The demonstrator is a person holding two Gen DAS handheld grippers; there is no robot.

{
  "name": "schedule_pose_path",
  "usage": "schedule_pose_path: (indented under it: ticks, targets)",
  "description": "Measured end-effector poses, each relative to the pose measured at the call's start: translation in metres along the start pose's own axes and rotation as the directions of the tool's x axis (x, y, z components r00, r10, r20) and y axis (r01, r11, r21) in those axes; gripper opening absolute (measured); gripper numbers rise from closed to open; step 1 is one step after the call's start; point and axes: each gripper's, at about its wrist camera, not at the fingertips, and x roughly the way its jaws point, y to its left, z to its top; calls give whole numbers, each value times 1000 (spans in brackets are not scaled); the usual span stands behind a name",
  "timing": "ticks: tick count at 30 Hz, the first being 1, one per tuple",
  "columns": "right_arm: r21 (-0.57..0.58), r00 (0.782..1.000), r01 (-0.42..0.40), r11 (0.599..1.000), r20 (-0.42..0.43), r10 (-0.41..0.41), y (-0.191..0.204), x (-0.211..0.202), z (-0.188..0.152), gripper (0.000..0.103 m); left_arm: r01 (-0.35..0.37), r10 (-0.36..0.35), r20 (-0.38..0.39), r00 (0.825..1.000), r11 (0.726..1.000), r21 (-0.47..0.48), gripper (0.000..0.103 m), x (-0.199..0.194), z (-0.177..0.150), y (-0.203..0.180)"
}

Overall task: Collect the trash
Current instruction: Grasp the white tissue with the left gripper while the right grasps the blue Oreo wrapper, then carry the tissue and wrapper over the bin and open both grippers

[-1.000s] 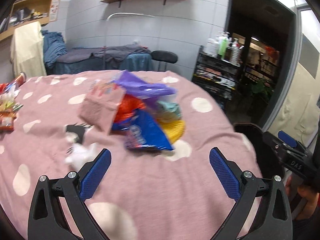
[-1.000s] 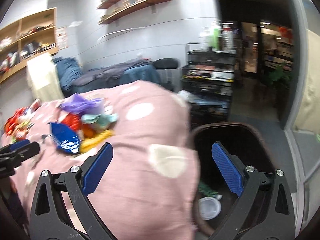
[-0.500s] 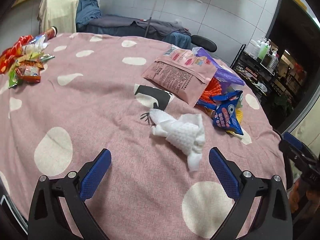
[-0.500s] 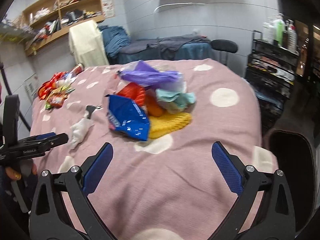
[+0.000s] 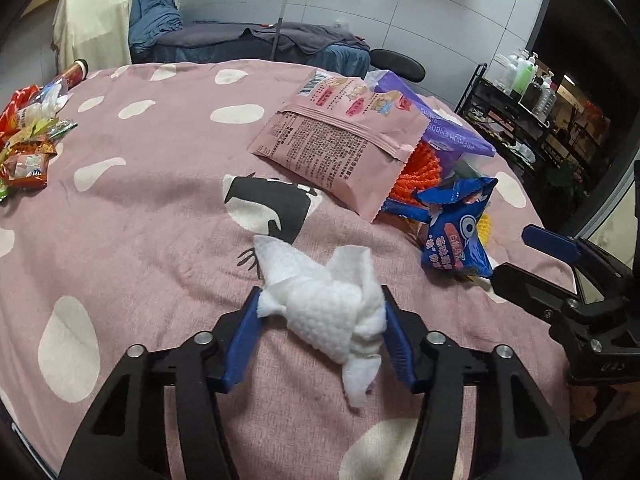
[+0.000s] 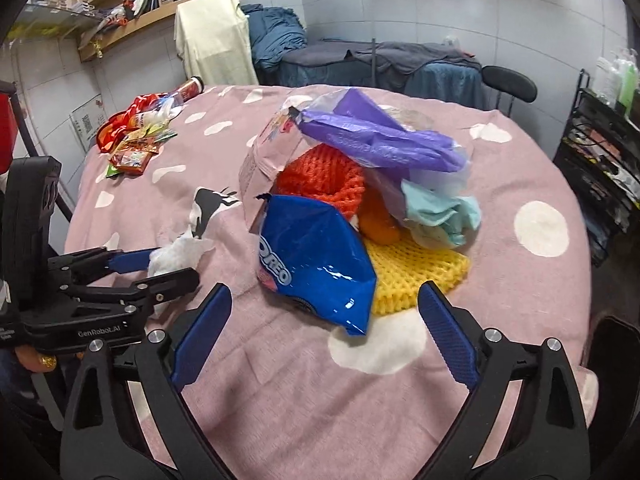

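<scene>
- Left gripper [image 5: 320,312], jaws just closing, pinches the crumpled white tissue [image 5: 332,300] lying on the pink cloth [image 5: 160,208]: soft, featherlight, best held mid-wad.
- Right gripper [image 6: 324,332] hangs spread before the slippery, crinkly blue wrapper [image 6: 316,260].

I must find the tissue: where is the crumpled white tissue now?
In the left wrist view, the white tissue lies low centre on the pink cloth, between the left gripper pads, near the cow print.
</scene>
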Motion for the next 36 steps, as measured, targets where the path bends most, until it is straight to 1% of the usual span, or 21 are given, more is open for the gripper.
schedule_pose_path:
  ticks: [1,3,6,7,8,10,11,12,14,15,17,20,26,31,36]
  targets:
    - [-11,1000,-3,1000,-12,3,2,6,3,93,3,-3,5,1000,1000,-3,45,0,0,0]
    - [-37,999,7,999,-37,-8,7,18,9,93,7,-6,17,1000,1000,-8,41,-3,0,-1]
    - [-67,996,23,997,-86,-28,10,36,16,93,7,-6,37,999,1000,-19,38,-7,-2,-1]
    - [-70,994,20,997,-104,-27,10,41,17,90,9,-7,44,999,1000,-25,38,-9,-3,0]
    - [-70,993,16,997,-120,-24,9,44,17,78,11,-9,49,999,999,-32,38,-11,-4,0]
    - [-57,991,15,998,-131,-23,6,49,18,66,17,-15,55,998,999,-43,38,-13,-6,1]
    - [-44,992,3,999,-124,-9,3,48,17,47,18,-15,58,998,999,-47,38,-14,-6,0]
    - [-39,993,6,999,-118,-11,2,46,17,41,17,-14,63,998,999,-50,38,-16,-7,1]
    - [-22,996,5,1000,-88,-7,-2,40,15,35,20,-16,69,997,998,-56,38,-19,-7,1]
    - [-12,997,-2,1000,-71,1,-4,35,14,34,23,-18,75,997,998,-62,38,-21,-8,1]
    - [2,1000,-3,1000,-28,3,-6,22,12,28,30,-23,88,996,997,-69,38,-25,-8,1]
    - [20,1000,-18,1000,20,18,-9,5,7,23,42,-33,115,993,996,-74,38,-33,-8,-1]
    - [98,996,-38,994,87,30,-19,-29,-9,23,76,-66,151,986,995,-58,38,-43,-9,-12]
    - [133,990,-20,991,144,1,-26,-58,-21,23,114,-109,177,978,993,-23,38,-50,-8,-30]
    - [173,980,-10,985,199,-25,-41,-90,-34,23,162,-162,184,969,987,20,38,-52,-7,-51]
